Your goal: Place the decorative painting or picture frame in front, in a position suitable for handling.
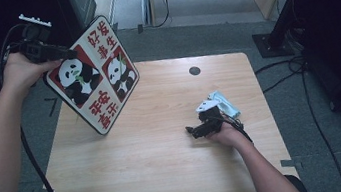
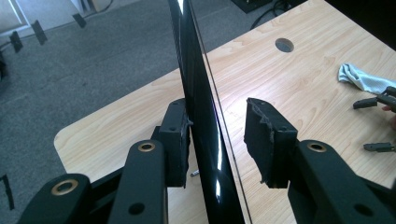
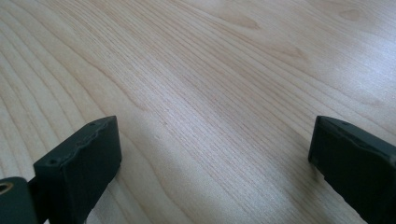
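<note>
A: Listing item one: panda board [image 1: 92, 76], square, red and white with two pandas and red characters, lifted off the table [image 1: 168, 167] and tilted.

B: Holder?

A: Left gripper [image 1: 64, 54], at the board's upper left edge. In the left gripper view the board's black edge [image 2: 201, 116] runs between the jaws; one pad [image 2: 180, 140] touches it, the other stands just off. Jaws part-way apart, not clamped on both sides.

B: Item two?

A: Right gripper [image 1: 193, 132], low over the table, well apart from the board, jaws wide apart on bare wood. A pale blue cloth [image 1: 224, 103] lies just behind it.
</note>
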Motion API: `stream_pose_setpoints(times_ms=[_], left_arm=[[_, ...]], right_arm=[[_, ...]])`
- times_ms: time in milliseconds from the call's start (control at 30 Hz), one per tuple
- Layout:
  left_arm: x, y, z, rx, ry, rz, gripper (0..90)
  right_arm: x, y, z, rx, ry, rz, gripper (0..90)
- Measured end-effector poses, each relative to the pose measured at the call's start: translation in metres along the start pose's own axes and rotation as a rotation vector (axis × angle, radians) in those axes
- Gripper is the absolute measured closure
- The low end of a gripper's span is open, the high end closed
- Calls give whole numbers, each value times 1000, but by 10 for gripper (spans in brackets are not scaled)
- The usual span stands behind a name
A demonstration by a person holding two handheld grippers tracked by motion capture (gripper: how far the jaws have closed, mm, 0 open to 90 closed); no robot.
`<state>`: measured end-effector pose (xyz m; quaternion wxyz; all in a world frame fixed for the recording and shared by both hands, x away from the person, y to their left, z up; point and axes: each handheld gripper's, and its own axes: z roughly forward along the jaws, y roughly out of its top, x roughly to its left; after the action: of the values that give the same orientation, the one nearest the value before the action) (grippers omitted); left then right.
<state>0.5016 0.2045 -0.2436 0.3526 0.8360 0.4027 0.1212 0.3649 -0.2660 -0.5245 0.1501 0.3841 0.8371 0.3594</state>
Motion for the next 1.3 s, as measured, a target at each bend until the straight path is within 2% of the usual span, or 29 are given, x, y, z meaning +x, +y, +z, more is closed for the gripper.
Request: stream_pose_setpoints(times_ms=[433, 500, 667, 900, 1000, 1100, 1167, 1200, 1300], left_arm=[[8, 29, 18, 67, -5, 11, 637], [9, 32, 22, 77, -12, -4, 638], [9, 38, 32, 113, -17, 8, 657], [12, 42, 41, 173, -22, 2, 714], [13, 43, 43, 182, -39, -31, 728], [13, 43, 47, 225, -54, -38, 741], [13, 43, 47, 228, -54, -38, 746], [13, 44, 46, 230, -70, -58, 757], [13, 45, 47, 230, -90, -83, 778]], right_arm=[[0, 0, 0, 1, -1, -2, 26], [0, -1, -1, 0, -5, -2, 26], [0, -1, -1, 1, -5, 2, 26], [0, -1, -1, 0, -5, 3, 26], [0, -1, -1, 0, -5, 3, 26], [0, -1, -1, 0, -5, 3, 26], [0, -1, -1, 0, -5, 3, 26], [0, -1, -1, 0, -5, 3, 26], [0, -1, -1, 0, -5, 3, 26]])
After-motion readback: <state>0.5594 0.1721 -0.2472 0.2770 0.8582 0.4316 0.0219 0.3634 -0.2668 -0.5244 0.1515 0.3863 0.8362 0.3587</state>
